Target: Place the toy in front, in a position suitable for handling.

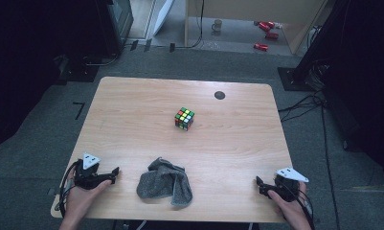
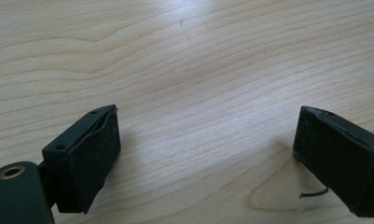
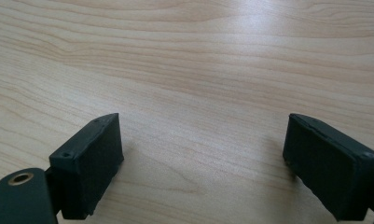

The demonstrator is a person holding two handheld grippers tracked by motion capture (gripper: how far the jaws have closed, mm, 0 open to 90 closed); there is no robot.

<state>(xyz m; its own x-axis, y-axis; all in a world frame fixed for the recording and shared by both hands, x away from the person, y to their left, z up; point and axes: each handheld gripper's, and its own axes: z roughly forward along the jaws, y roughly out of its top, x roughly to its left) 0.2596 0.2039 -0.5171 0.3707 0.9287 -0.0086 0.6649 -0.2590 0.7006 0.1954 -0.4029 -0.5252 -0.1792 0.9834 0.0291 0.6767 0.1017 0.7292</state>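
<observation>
The left gripper (image 1: 116,171) and right gripper (image 1: 258,182) are rested wide open and empty on the table (image 1: 132,105), with the cloth (image 1: 163,182) between them.

High view: pale wooden table (image 1: 132,100) evenly lit from above, dark surround, slightly soft. Gripper views: glare band across grain at top, soft shadows beneath jaws.

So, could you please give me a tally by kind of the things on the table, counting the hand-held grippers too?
Puzzle cube: 1
Grey cloth: 1
Hand-held grippers, left hand-held gripper and right hand-held gripper, both open with nothing between the jaws: 2
Total: 4
</observation>
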